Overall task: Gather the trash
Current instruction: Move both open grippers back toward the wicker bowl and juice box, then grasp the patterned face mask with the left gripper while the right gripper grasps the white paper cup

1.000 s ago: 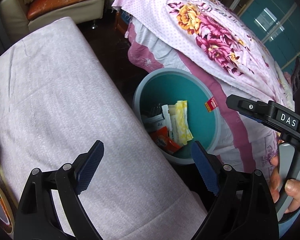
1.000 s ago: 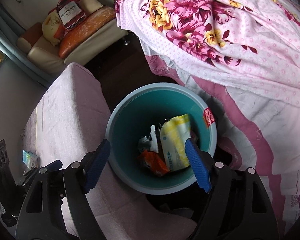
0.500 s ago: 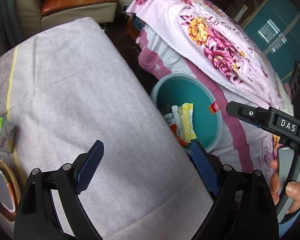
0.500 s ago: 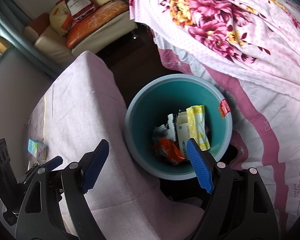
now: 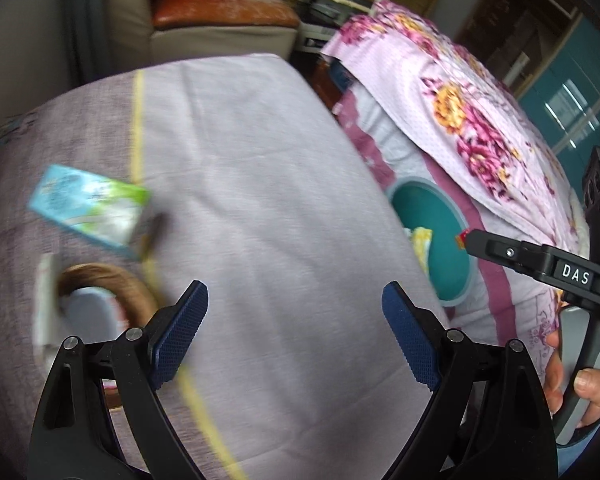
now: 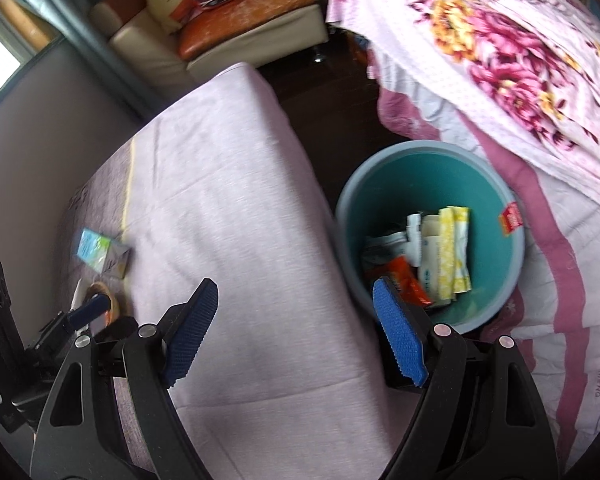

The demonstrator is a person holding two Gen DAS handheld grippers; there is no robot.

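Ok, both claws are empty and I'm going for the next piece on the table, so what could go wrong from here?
The left view is motion-blurred, so aiming the left claw at the carton may miss.

The carton lies close to the tape roll; a wide-open claw could knock or catch it.

The bin sits below the table edge beside the floral quilt; a drop could land outside it.

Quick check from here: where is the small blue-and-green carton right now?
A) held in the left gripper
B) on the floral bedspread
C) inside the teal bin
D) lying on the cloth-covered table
D: the small blue-and-green carton lies on the pale cloth-covered table, apart from the round teal bin, and both grippers are open and hold nothing.
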